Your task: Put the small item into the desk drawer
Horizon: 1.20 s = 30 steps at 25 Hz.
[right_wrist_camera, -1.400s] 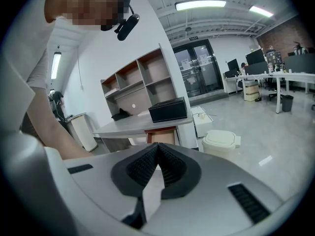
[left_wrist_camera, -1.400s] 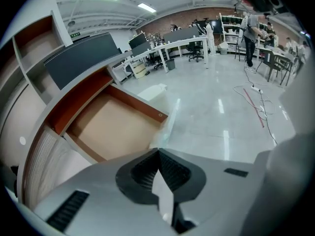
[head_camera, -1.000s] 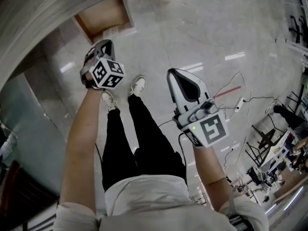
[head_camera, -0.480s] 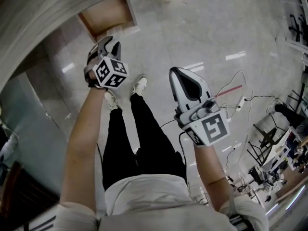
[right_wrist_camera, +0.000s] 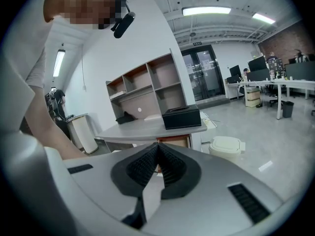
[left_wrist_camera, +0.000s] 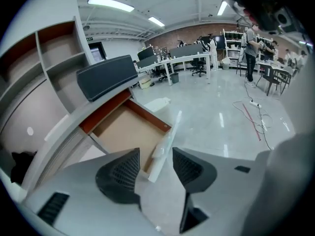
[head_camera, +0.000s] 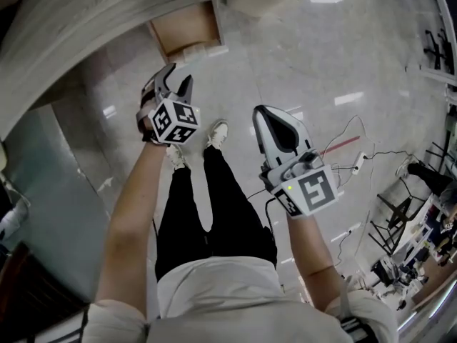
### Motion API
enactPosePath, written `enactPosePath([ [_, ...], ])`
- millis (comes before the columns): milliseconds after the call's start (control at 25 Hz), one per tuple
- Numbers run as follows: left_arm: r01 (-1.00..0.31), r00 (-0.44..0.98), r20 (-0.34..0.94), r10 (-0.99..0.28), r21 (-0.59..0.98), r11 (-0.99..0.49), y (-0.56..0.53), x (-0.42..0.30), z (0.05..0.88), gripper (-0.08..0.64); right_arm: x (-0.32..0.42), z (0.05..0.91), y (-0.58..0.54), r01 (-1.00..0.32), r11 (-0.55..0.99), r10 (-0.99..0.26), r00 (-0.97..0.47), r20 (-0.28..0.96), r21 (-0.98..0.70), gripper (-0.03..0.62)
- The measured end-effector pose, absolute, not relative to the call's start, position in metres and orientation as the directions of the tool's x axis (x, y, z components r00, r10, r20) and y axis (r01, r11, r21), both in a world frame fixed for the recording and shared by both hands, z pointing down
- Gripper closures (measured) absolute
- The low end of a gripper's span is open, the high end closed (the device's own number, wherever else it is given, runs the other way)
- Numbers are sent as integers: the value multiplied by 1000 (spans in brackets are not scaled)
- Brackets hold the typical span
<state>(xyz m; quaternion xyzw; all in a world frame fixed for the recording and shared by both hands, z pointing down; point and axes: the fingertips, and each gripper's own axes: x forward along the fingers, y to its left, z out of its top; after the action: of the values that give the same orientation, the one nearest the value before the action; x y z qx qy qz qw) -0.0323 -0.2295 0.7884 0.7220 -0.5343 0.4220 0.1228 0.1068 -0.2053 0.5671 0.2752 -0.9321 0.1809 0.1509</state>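
The left gripper (left_wrist_camera: 154, 156) hangs short of the open desk drawer (left_wrist_camera: 123, 129) at its twelve o'clock. Its jaws are opening with nothing between them. The small item shows nowhere, and a jaw hides the drawer's near corner. I'd judge it released, so next comes checking, then shutting. At three o'clock, the right gripper (right_wrist_camera: 157, 152) is pinched closed and empty.

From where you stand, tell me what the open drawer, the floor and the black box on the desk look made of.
Drawer: matte brown board inside, likely wood or fibreboard; reddish-brown edges.
Floor: glossy pale stone or tile; it mirrors the ceiling lights.
Black box: matte black, perhaps leatherette or plastic; hard to tell.
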Motion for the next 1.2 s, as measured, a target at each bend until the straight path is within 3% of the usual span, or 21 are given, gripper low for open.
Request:
enactPosePath([
  [240,-940,45,607,-794,-243,-240,-191,-82,693,364,60,505,-169,-538,821,-458,-821,340,-192,569],
  [360,-974,43,509,-860,-169,-149,-162,-107,631,486,41,468,-145,-539,826,-473,-821,319,-165,569],
  [480,-989,43,455,-889,-105,-102,-125,-128,585,540,24,434,-115,-542,827,-483,-820,307,-148,569],
  [800,-996,91,341,-936,51,-78,-52,-164,486,543,2,351,-58,-543,836,-514,-825,232,-79,569],
  [1200,-995,80,172,-982,-53,-90,-31,-202,359,543,15,274,-44,-592,806,-587,-802,110,-18,569],
])
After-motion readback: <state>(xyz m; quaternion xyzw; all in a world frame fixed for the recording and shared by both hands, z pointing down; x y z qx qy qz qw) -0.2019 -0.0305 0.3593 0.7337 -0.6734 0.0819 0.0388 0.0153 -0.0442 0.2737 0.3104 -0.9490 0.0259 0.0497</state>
